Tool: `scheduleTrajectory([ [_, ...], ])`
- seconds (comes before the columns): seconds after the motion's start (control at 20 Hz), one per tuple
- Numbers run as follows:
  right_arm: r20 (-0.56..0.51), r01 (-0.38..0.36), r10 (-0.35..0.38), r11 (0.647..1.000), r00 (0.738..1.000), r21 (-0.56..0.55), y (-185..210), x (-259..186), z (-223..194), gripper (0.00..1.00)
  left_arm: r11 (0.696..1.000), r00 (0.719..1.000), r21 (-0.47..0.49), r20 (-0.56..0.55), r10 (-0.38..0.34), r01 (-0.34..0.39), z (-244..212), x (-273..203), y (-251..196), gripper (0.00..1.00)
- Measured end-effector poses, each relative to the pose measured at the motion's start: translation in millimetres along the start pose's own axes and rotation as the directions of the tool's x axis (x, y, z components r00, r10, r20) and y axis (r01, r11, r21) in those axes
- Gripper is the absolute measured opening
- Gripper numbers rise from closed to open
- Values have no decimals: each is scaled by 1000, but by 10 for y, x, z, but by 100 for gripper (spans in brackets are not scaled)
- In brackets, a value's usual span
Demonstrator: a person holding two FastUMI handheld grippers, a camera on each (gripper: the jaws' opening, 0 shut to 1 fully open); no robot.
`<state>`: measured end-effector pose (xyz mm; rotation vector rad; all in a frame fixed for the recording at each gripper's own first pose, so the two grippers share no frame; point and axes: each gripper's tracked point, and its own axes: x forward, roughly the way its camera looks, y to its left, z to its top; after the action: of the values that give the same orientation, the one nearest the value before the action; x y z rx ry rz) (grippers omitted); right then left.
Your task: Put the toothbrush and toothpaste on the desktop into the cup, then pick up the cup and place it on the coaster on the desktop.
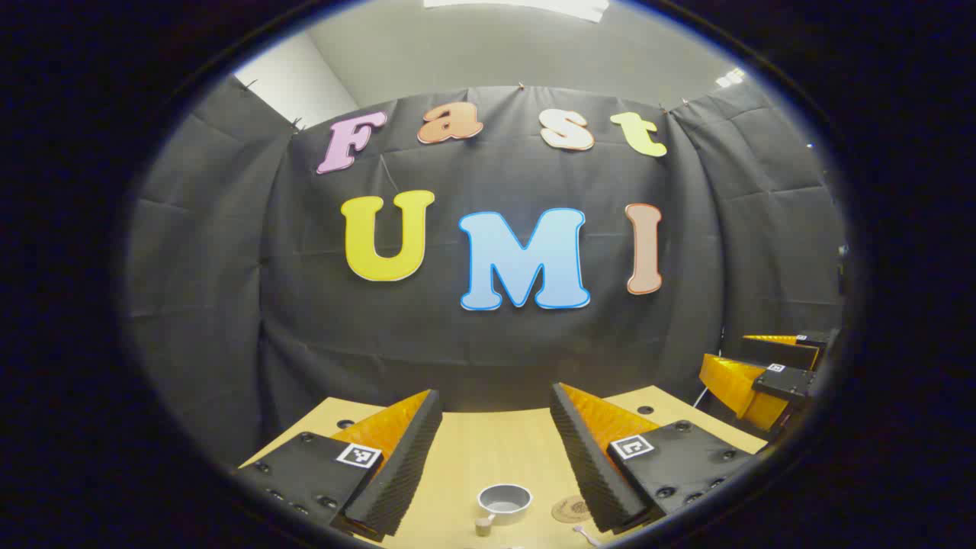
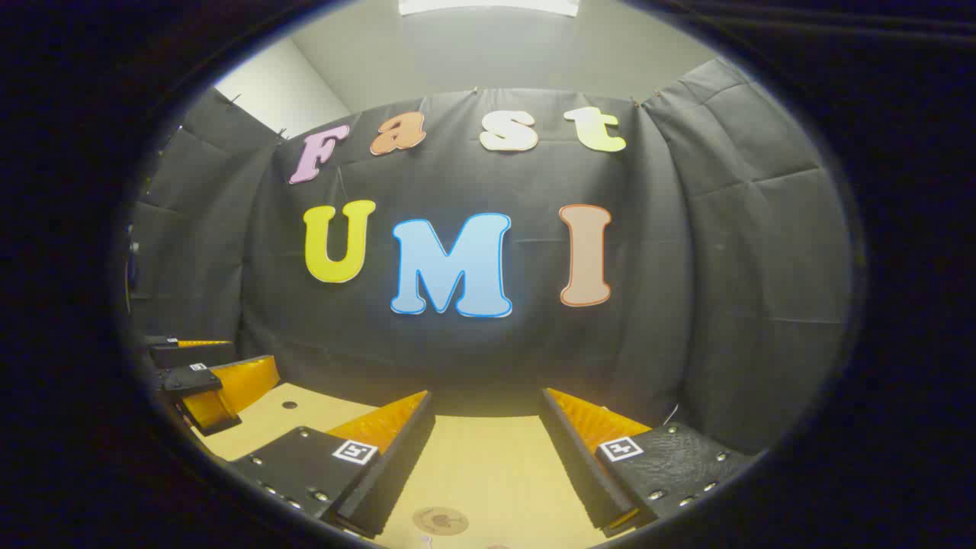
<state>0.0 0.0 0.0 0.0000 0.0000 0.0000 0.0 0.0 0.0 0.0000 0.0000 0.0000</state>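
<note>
In the left gripper view a grey cup (image 1: 503,499) with a small handle stands upright on the wooden desktop (image 1: 476,446), low between my left gripper's (image 1: 496,395) open fingers and below them. To the cup's right lies a round brown coaster (image 1: 572,508), partly hidden by a finger. A pale toothbrush end (image 1: 587,536) peeks out below the coaster. The right gripper view has my right gripper (image 2: 486,396) open and holding nothing above the desktop (image 2: 480,457), with the coaster (image 2: 441,521) at the bottom edge. The toothpaste cannot be made out.
The black cloth wall closes off the far side of the desktop, just beyond its back edge. The right gripper (image 1: 762,377) hovers at the right edge of the left gripper view. The left gripper (image 2: 206,381) hovers at the left edge of the right gripper view.
</note>
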Motion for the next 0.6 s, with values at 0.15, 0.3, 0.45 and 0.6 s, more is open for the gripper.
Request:
scheduleTrajectory([
  [0.15,-7,-8,8,1000,1000,9,5,-10,-3,90,1000,1000,6,-2,4,-4,-1,-8,3,100],
  [0.3,-17,-20,21,1000,1000,8,17,2,-7,90,1000,1000,-8,-13,5,-5,-16,2,1,100],
  [0.45,-32,-44,44,999,999,7,40,28,-22,90,1000,1000,-26,-31,3,-4,-20,-6,-37,100],
  [0.6,-36,-54,54,999,998,2,83,24,-42,90,999,999,-40,-40,10,-12,-36,-18,-46,87],
])
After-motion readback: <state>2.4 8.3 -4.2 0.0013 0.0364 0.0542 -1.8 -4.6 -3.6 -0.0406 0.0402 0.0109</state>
